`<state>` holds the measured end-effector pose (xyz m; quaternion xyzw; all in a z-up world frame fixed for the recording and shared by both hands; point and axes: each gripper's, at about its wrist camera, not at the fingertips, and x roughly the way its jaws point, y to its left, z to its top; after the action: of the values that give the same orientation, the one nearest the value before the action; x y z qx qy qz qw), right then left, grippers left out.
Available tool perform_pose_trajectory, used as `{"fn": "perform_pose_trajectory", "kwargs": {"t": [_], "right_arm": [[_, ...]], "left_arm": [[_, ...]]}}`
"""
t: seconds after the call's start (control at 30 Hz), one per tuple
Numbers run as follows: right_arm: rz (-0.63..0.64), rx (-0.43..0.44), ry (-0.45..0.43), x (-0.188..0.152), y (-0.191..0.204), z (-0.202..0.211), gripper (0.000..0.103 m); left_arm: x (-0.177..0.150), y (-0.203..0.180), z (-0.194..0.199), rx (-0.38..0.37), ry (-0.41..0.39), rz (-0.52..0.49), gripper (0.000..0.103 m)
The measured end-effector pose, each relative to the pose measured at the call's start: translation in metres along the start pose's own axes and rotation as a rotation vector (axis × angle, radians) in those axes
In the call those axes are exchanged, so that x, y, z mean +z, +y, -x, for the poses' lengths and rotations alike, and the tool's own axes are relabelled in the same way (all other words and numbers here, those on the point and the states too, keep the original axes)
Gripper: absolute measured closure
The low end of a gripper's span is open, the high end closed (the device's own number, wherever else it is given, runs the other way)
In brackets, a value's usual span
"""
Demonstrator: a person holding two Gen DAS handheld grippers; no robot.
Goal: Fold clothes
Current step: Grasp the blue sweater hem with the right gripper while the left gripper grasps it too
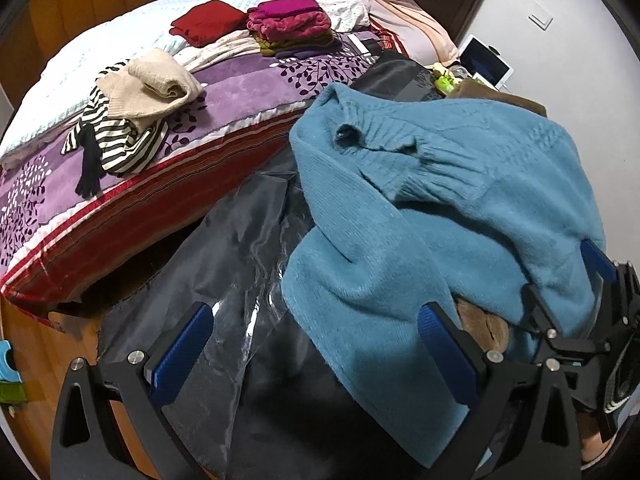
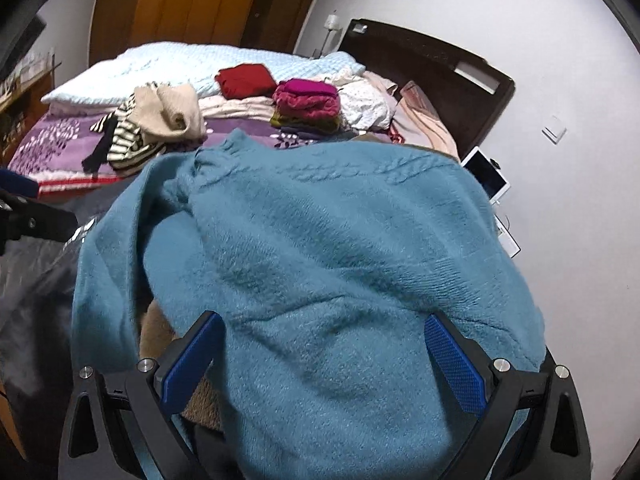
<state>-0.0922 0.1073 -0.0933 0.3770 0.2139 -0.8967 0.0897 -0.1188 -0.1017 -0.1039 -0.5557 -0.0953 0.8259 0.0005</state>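
I see my left gripper (image 1: 316, 354) spread wide over the grey cover (image 1: 224, 248) and the blue sweater (image 2: 320, 264), which lies heaped beside the bed (image 1: 248, 92), while my right gripper (image 2: 324, 364) is spread too, sweater between its fingers.

Blue fuzzy sweater (image 1: 440, 216) lies in front of me, rumpled, partly folded on dark grey sheeting; ribbed cuff of one sleeve rests across its chest. Far off on the bed, I see a folded stack of magenta clothes (image 1: 290, 20).
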Motion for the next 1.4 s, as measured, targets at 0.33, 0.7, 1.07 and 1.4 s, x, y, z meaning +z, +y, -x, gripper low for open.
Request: {"fn": "perform_pose_trajectory", "kwargs": {"t": [0.33,0.7,1.07,1.4], "right_arm": [[-0.065,-0.043,-0.040,0.007,-0.014,0.011,0.021],[0.115,-0.129,-0.160,-0.009,0.028,0.034,0.020],[0.141,-0.115,-0.091,-0.011,0.043,0.008,0.054],[0.123,-0.215,-0.103,-0.010,0.036,0.006,0.054]], "left_arm": [[0.018,0.013,-0.015,0.013,-0.002,0.025,0.000],[0.020,0.016,-0.026,0.014,0.020,0.024,0.000],[0.029,0.009,-0.032,-0.004,0.022,-0.001,0.000],[0.034,0.006,-0.036,-0.012,0.030,-0.019,0.000]]}}
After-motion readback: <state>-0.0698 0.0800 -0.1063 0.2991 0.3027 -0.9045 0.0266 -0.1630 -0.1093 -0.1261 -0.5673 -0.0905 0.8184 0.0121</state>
